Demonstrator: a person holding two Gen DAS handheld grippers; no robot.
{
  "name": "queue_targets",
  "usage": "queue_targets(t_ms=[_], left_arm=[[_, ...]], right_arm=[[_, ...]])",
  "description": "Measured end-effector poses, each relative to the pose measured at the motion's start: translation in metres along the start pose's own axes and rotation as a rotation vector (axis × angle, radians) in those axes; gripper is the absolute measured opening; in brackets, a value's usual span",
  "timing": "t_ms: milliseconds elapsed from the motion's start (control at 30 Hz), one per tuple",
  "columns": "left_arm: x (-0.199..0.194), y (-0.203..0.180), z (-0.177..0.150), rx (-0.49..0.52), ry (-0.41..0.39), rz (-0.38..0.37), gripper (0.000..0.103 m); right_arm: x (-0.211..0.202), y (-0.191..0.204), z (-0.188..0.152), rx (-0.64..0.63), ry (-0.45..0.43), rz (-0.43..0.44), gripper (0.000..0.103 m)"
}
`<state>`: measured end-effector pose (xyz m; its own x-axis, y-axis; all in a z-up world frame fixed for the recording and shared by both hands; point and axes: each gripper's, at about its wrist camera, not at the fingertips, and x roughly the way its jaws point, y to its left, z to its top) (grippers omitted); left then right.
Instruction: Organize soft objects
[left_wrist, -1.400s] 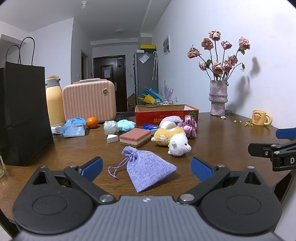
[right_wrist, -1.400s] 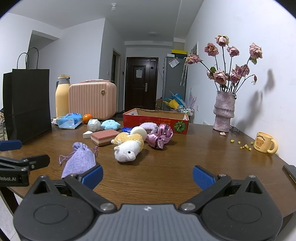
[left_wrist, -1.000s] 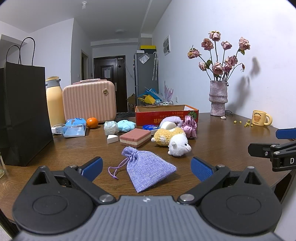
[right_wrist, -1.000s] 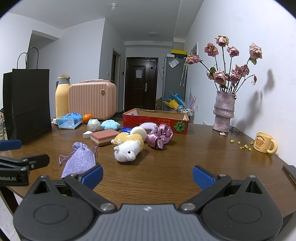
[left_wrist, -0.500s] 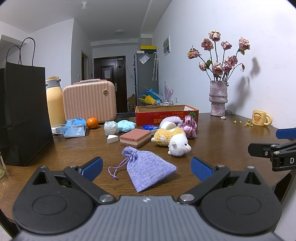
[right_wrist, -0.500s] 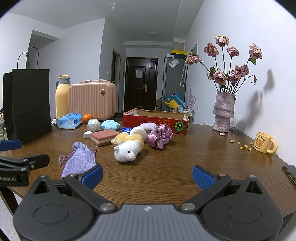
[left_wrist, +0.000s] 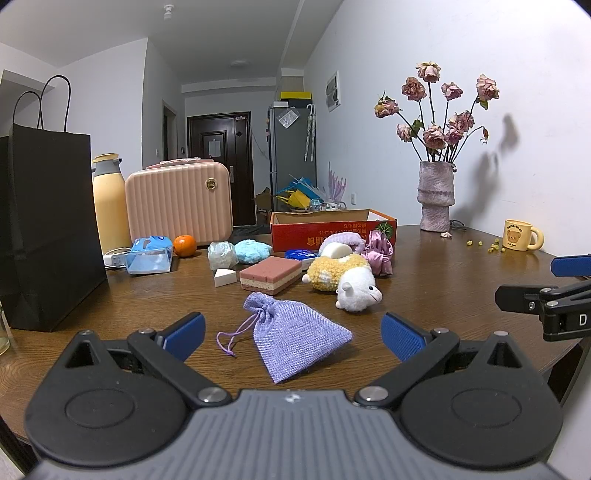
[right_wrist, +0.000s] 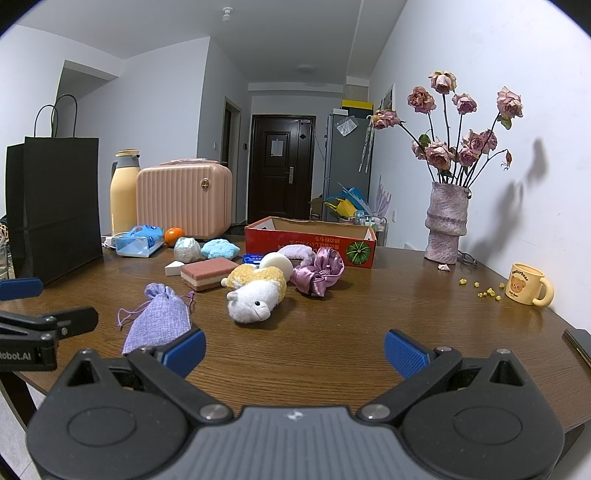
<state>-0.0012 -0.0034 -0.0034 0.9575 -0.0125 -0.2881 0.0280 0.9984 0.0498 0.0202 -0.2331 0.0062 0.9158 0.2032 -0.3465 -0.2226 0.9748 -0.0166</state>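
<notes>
Two grippers are hovering at the near edge of the wooden table (right_wrist: 388, 306), both with blue-padded fingers spread wide and holding nothing. The left gripper (left_wrist: 291, 332) is facing the lilac drawstring pouch (left_wrist: 295, 338), which is lying flat on the wood just ahead of its fingers, cord trailing to the left. The right gripper (right_wrist: 293, 349) is pointing at bare tabletop, with the plush sheep (right_wrist: 256, 295) lying on its side further in.

One open red cardboard box (right_wrist: 310, 240) is sitting toward the back of the table; its inside is hidden behind the front wall, so what it contains cannot be told. The soft things are lying outside it, in front: a purple satin scrunchie (right_wrist: 317, 275), a lavender fuzzy band (right_wrist: 297, 253), a round white puff (right_wrist: 275, 264), a layered pink sponge (right_wrist: 208, 273), a blue fluffy pad (right_wrist: 221, 249) and a white wedge sponge (right_wrist: 173, 267). A pale wrapped lump (right_wrist: 187, 249) is resting beside the blue pad.

A black paper bag (right_wrist: 55, 206) is standing upright at the left, its contents out of sight. A vase (right_wrist: 445, 225) is holding dried roses (right_wrist: 461, 122), and a yellow mug (right_wrist: 528, 284) is standing near the wall.

Nothing is differing from the earlier frames: both grippers are staying equally wide and every object is keeping its place.
</notes>
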Motion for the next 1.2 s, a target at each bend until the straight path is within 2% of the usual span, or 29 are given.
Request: queue_targets(t_ms=[1067, 1200], left_arm=[[-0.0053, 0.002, 0.0059, 0.0, -0.002, 0.0, 0.103], [-0.0035, 0.0034, 0.007, -0.001, 0.003, 0.004, 0.103]], right_arm=[[-0.0006, 0.0027, 0.0005, 0.002, 0.003, 0.002, 0.103], [0.0013, -0.0063, 0.0013, 0.006, 0.008, -0.001, 0.103]])
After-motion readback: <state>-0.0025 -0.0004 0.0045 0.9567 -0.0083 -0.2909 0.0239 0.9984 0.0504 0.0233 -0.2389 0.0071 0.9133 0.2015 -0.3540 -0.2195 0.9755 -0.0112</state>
